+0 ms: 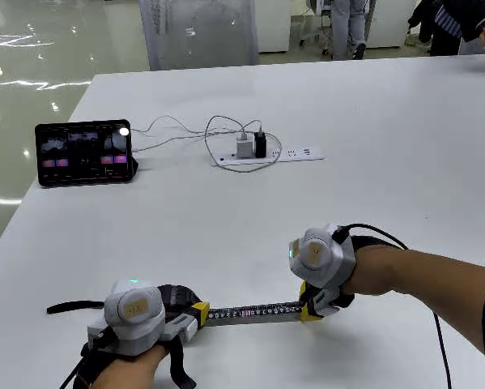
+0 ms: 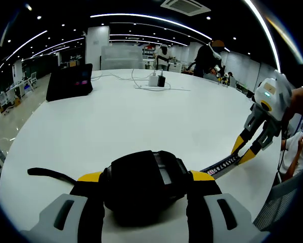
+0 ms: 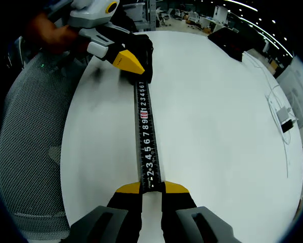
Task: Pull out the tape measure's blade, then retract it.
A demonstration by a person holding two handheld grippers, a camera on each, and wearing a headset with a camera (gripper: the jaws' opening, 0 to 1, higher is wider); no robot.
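Left gripper (image 2: 146, 177): jaws clamped on the black case of the tape measure (image 2: 143, 185), one yellow tip against each flank. In the head view it sits at 7 o'clock, low on the desk (image 1: 226, 227). A black strap (image 1: 70, 307) trails from the case toward 9 o'clock.

Right gripper (image 3: 152, 188): jaws almost together, pinching the free end of the blade (image 3: 144, 131). In the head view it is at 5 o'clock, held by a hand reaching in from 3 o'clock.

The blade is drawn out in one straight run from the case to the right gripper, numbered face up, with a red mark partway along. It lies low at the desk surface, but whether it touches cannot be told.

Desk, white:
- tablet (image 1: 84, 152) at 10 o'clock, propped upright, screen lit.
- power strip (image 1: 268, 155) near 12 o'clock, carrying one white and one black adapter.
- cables (image 1: 185, 130) looping from the strip toward the tablet.
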